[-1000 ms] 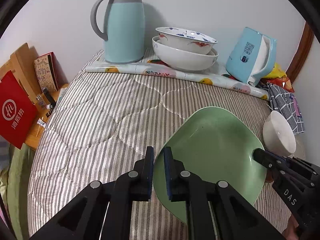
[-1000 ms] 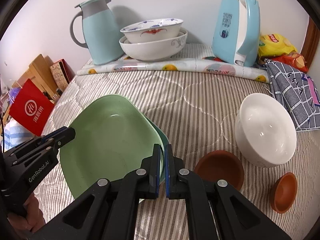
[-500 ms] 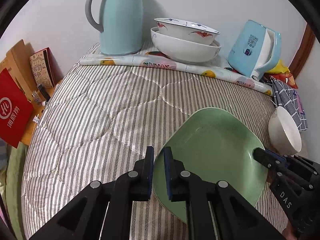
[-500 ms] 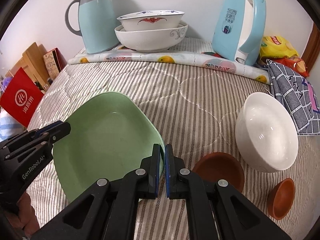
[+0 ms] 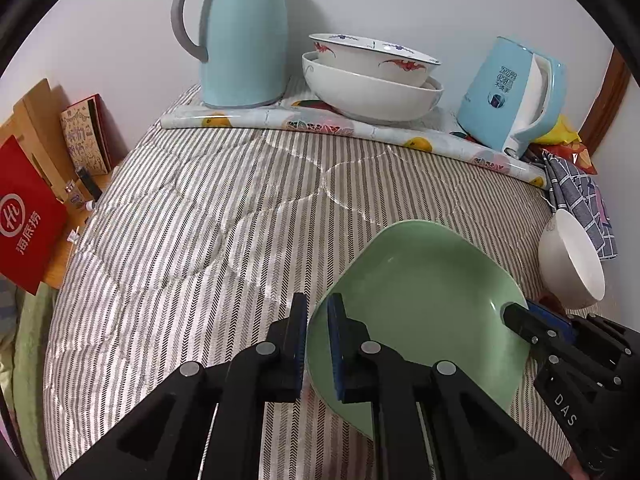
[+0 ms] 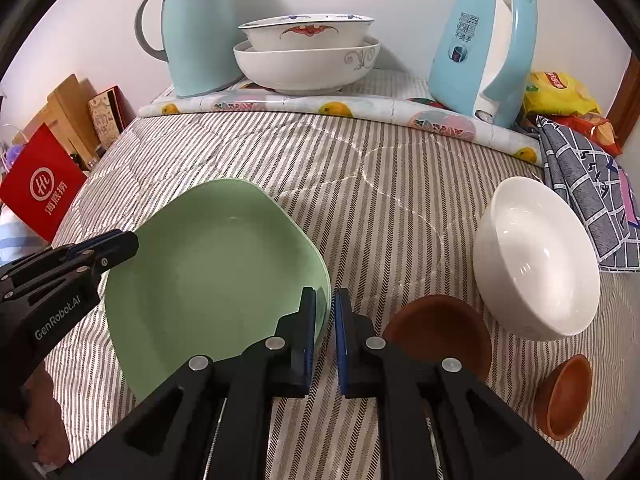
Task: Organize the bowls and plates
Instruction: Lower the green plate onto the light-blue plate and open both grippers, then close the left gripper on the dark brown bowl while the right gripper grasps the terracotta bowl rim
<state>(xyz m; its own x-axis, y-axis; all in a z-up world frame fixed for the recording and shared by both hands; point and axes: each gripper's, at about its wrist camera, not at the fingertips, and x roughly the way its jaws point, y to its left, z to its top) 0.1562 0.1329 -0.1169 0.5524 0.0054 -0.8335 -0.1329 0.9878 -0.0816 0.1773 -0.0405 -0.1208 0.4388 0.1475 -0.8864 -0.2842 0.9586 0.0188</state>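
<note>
Two grippers, glossy squarish green plate (image 6: 208, 280), seemingly stacked

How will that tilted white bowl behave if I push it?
The white bowl leans tilted on the quilted cover, so it may rock or roll. Its glossy surface looks ceramic: probably slippery, stiff and breakable.

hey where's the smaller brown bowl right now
In the right wrist view, the smaller brown bowl sits low at the right on the striped quilt, just right of the larger brown bowl and below the white bowl.
</note>
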